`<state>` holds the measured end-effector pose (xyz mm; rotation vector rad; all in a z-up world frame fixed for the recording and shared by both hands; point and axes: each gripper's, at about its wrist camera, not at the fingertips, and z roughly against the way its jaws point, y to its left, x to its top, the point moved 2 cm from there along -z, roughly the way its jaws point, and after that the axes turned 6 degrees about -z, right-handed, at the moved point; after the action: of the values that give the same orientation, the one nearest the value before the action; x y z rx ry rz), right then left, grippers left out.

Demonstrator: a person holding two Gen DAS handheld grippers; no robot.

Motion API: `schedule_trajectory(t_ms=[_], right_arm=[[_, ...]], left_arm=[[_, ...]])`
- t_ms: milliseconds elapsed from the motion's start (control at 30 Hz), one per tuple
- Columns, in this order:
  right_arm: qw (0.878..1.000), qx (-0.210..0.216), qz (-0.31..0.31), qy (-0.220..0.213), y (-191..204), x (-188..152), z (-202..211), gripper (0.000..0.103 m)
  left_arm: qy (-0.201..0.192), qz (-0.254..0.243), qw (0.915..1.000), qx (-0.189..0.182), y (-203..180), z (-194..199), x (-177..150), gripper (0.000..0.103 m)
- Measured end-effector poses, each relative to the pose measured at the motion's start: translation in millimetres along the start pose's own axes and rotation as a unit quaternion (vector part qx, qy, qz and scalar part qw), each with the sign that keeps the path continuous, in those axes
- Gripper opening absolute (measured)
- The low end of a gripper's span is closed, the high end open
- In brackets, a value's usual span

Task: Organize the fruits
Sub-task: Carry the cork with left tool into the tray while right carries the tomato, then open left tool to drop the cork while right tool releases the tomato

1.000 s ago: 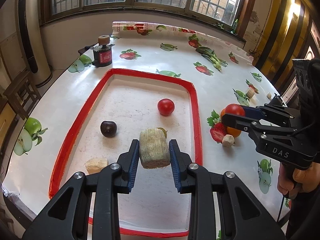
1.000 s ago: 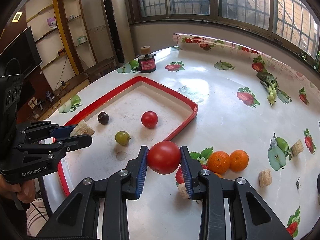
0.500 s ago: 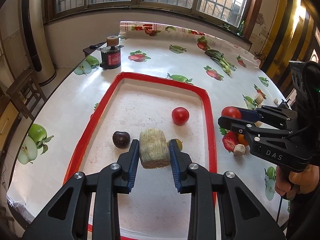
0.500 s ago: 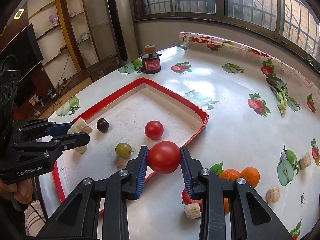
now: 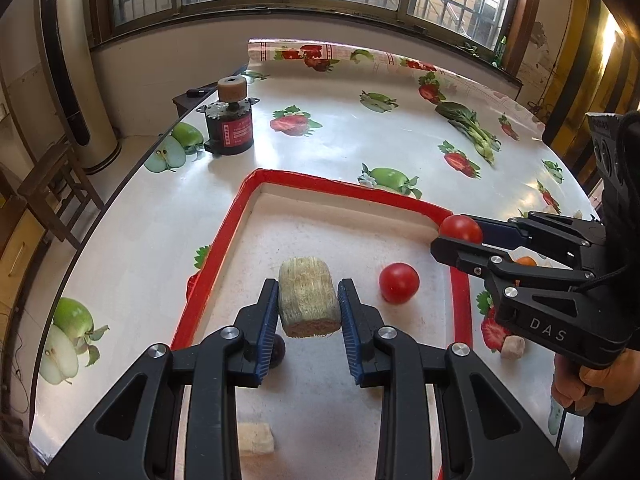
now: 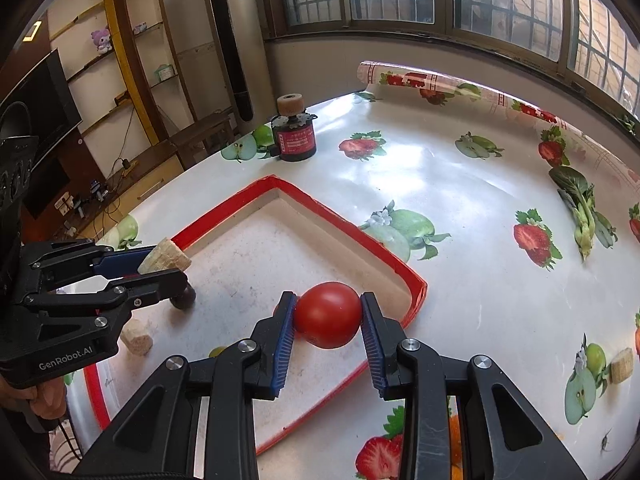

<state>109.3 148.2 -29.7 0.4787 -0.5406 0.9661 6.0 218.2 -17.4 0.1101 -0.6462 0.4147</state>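
Both sets of fingers are clamped: left gripper on a beige chunk, right gripper on a tomato. Dropped from up here, the tomato probably rolls across the tray into the other fruit.

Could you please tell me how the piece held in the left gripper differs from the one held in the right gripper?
The left gripper holds a beige, rough, stubby cylinder; the right gripper holds a red, smooth, round tomato. The cylinder has a flat cut end; the tomato has none. Both are clamped between blue pads above the red-rimmed tray.
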Motion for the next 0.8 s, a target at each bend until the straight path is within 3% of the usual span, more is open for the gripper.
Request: schedule_trajectory(t_ms=[367, 800], right_arm=[[1.0, 0.0, -0.008, 0.026, -4.6, 7.4, -41.1, 0.033], [0.999, 0.004, -0.015, 0.036, -10.9, 4.3, -53.2, 0.034]], left_arm=[[0.034, 0.012, 0.9993, 0.01, 5.6, -41.0, 9.1, 0.027], [0.065, 0.005, 0.9977, 0.02, 0.2, -63.2, 1.0, 0.027]])
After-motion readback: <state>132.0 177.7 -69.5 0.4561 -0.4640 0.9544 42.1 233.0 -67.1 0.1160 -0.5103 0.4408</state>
